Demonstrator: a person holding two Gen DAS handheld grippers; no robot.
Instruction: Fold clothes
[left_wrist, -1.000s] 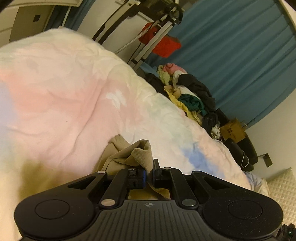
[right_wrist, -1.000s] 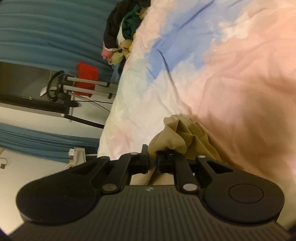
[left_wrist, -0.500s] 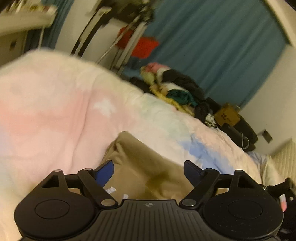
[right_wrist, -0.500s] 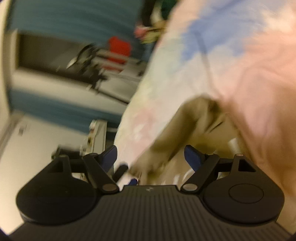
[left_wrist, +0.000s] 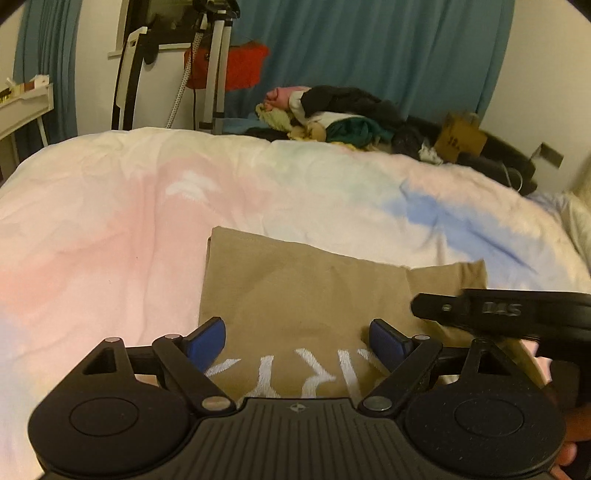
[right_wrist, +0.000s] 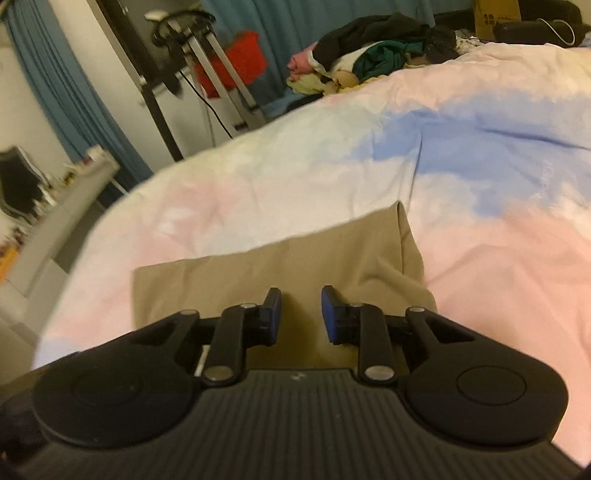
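Note:
A tan garment with white lettering lies flat on the pastel duvet, folded into a rough rectangle. My left gripper is wide open and empty, just above its near edge. The garment also shows in the right wrist view. My right gripper is partly open and empty above it. The right gripper's body shows in the left wrist view over the garment's right side.
A pile of mixed clothes lies at the bed's far edge, also in the right wrist view. A stand with a red item and teal curtains are behind. A cardboard box sits at the far right.
Both grippers were shut on bunched tan fabric a second ago. They have opened and let go, and the garment now lies flat on the duvet. Both views have pulled back and levelled.

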